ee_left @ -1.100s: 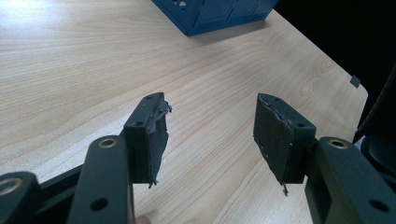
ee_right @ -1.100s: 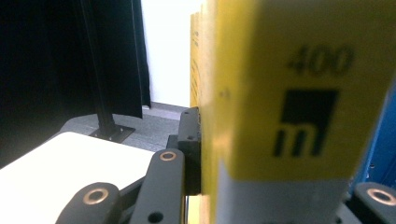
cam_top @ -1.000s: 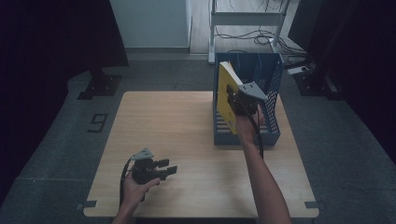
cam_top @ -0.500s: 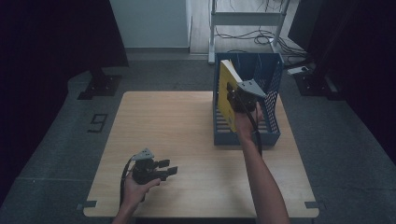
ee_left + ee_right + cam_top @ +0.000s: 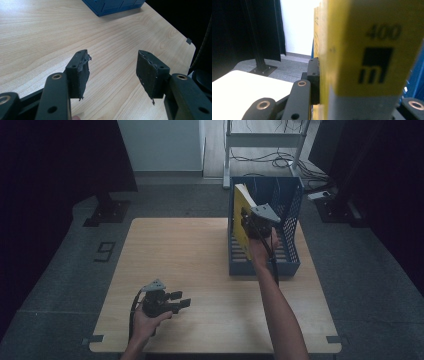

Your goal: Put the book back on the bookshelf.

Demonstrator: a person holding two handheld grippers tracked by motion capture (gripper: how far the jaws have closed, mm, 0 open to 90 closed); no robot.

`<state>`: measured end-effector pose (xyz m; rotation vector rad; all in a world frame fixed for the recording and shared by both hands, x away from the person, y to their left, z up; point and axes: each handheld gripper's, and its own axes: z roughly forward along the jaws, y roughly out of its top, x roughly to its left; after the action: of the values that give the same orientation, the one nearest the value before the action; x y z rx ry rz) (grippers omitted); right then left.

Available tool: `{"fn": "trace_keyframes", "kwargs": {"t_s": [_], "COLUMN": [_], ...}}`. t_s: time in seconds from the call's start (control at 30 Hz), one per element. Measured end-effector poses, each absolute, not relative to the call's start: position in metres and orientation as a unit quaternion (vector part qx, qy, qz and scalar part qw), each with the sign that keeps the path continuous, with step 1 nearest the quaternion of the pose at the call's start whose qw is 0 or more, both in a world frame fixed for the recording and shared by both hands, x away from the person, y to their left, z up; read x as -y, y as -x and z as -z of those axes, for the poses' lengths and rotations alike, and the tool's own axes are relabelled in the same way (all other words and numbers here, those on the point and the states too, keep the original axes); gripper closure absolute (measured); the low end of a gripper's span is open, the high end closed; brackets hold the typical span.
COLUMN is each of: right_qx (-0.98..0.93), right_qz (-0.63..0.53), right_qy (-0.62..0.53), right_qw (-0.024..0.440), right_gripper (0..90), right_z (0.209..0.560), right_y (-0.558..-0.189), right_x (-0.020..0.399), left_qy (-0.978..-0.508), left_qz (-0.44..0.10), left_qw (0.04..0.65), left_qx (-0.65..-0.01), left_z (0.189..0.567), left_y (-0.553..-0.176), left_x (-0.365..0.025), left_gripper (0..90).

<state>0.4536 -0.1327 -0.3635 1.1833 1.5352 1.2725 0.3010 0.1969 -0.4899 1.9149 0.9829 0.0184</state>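
the right gripper (image 5: pixel 248 222) is shut tight on a yellow book (image 5: pixel 242 215). it holds the book up on its edge, at the left side of a blue rack (image 5: pixel 292 227). the rack stands at the far right part of the wooden surface (image 5: pixel 190 255). from the high view the lower part of the book seems to be inside the rack, close to its left wall, and the top part sticks up above the wall. i cannot tell if the book touches the bottom of the rack.

the left gripper (image 5: pixel 181 300) is open, with a wide gap between its two sides. it holds nothing. it sits low over the surface near the front left, well apart from the rack and the book. the person's left hand (image 5: pixel 145 320) is wrapped around it.

the right gripper view is very close to the book (image 5: pixel 362 57). there you can see a black pad (image 5: pixel 314 80) pressed flat on the side of the book. you can also read the number 400 and see a black square mark on the yellow spine, with a grey band under it. the high view is too far away to show those.

the left gripper view shows the two black pads (image 5: pixel 81 72) from up close. their edges look worn and a bit torn. between them is bare wood. a corner of the blue rack (image 5: pixel 112 6) is at the top of that view.

the high view shows both arms, the whole surface and the grey floor (image 5: pixel 70 265) around it.
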Motion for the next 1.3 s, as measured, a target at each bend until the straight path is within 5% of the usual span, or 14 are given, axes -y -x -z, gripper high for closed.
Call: {"fn": "trace_keyframes", "kwargs": {"t_s": [1.3], "right_qx": [-0.592], "right_qz": [-0.493], "right_qy": [-0.496], "right_qw": [0.401], "right_gripper": [73.8], "right_z": [0.376], "right_y": [-0.489], "right_x": [0.122], "left_qy": [-0.779], "left_qz": [0.000], "left_qw": [0.479], "left_qx": [-0.404], "left_z": [0.492], "left_y": [-0.302], "left_x": [-0.199], "left_gripper": [43.6]}}
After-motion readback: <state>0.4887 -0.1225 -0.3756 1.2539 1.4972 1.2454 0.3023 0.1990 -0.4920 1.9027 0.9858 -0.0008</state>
